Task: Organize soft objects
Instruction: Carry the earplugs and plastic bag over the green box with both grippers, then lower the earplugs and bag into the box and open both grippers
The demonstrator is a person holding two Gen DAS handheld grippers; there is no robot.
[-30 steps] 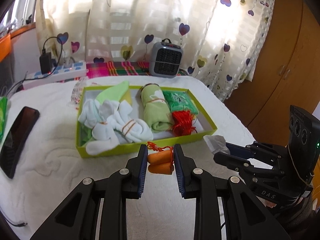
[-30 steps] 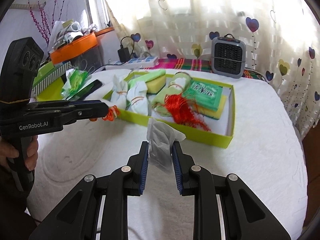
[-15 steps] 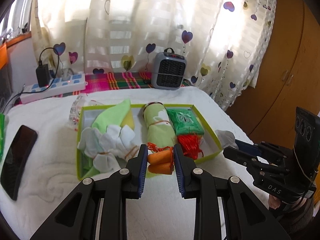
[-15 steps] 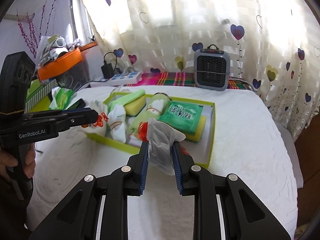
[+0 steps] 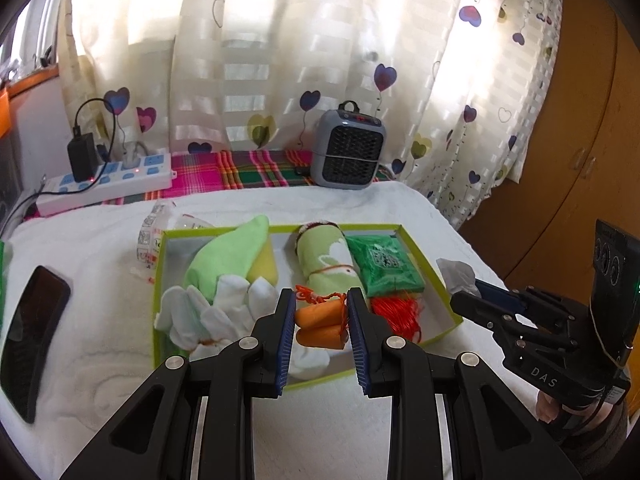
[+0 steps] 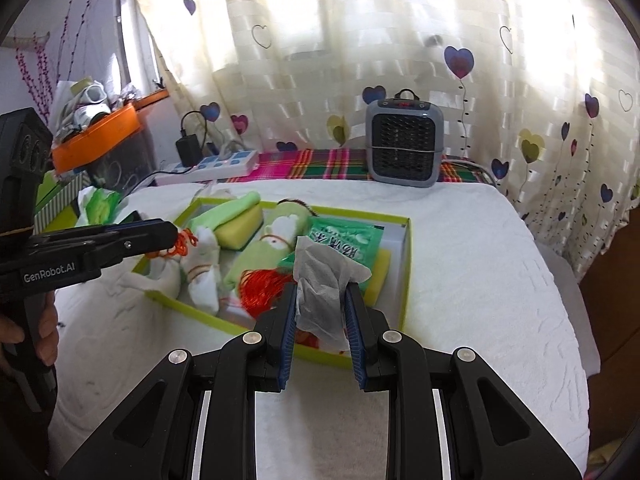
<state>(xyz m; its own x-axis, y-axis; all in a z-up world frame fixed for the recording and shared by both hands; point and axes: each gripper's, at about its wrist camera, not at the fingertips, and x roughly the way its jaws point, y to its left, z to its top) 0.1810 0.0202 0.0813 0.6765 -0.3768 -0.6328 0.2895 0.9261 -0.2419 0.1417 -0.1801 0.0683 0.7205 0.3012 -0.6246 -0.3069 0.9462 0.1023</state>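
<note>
Left to right, as it stands now. Your left gripper [image 5: 320, 322] has its jaws closed to a narrow gap on a pair of orange foam earplugs [image 5: 320, 326], stacked one above the other, with their orange cord [image 5: 316, 295] bunched at the top; the load hangs over the near half of the green tray [image 5: 434, 276], above the bundle of white socks [image 5: 224, 312]. Judgement: the plugs are very light and squashy, so your pinch across their middles suits them, but the cord is loose and could snag on the sock bundle or the red tassel [image 5: 396, 314] when you let go; release low. In the tray, left to right: the socks, a light-green cloth [image 5: 228, 256] over a yellow sponge [image 5: 266, 262], a rolled green towel [image 5: 326, 258] tied with thread, then a green sachet [image 5: 386, 264]. Your right gripper [image 6: 320, 314] has its jaws nearly closed on a crumpled white tissue [image 6: 324, 280], held by its lower part with the upper part fanning free, over the near right end of the tray above the tassel. Judgement: the tissue is almost weightless, limp and easy to tear, so a light pinch on the bunched part is enough; it may cling to the blue pads [image 6: 289, 332] on release. The tray sits on a white quilted cover [image 6: 480, 280]; whether a bench or a bed lies beneath, you cannot tell.
</note>
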